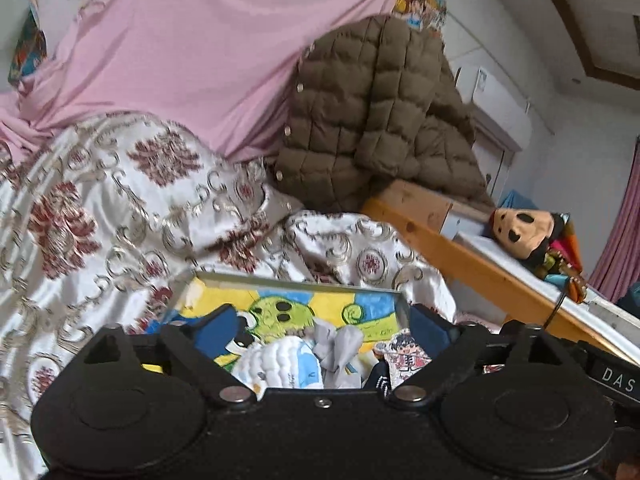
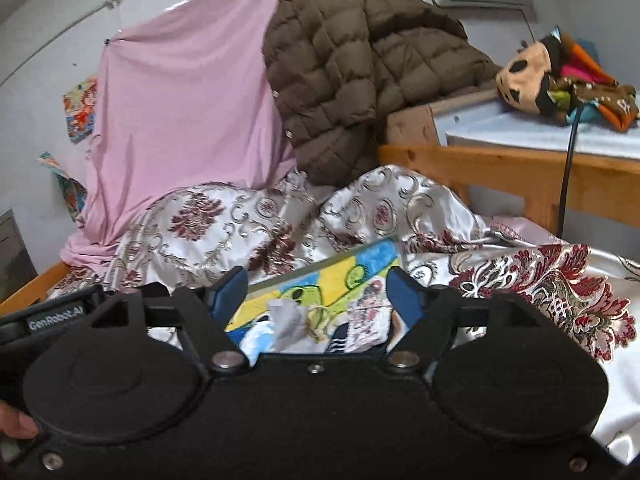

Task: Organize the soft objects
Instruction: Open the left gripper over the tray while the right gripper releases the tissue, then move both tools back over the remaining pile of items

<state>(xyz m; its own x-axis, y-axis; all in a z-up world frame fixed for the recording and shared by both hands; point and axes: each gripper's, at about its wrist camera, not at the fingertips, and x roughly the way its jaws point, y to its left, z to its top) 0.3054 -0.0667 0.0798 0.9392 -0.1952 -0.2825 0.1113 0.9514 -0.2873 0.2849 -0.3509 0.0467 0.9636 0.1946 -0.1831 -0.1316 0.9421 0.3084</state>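
Note:
A cartoon-printed box [image 1: 296,280] lies on the bed and holds small soft items: a white-and-blue ribbed sock [image 1: 280,364], a grey cloth [image 1: 340,344] and a dark sock [image 1: 380,376]. My left gripper [image 1: 320,330] is open just over the box, fingers either side of the items. In the right wrist view the same box [image 2: 320,268] sits tilted, with the grey cloth [image 2: 286,320] and a printed cloth [image 2: 366,316] in it. My right gripper [image 2: 316,292] is open above it and holds nothing.
A white satin quilt with red and gold patterns [image 1: 100,200] is bunched around the box. A brown puffer jacket [image 1: 372,112] and a pink sheet [image 1: 180,52] hang behind. A wooden bed rail [image 2: 500,164], a plush doll [image 2: 524,68] and a black cable [image 2: 568,160] lie at the right.

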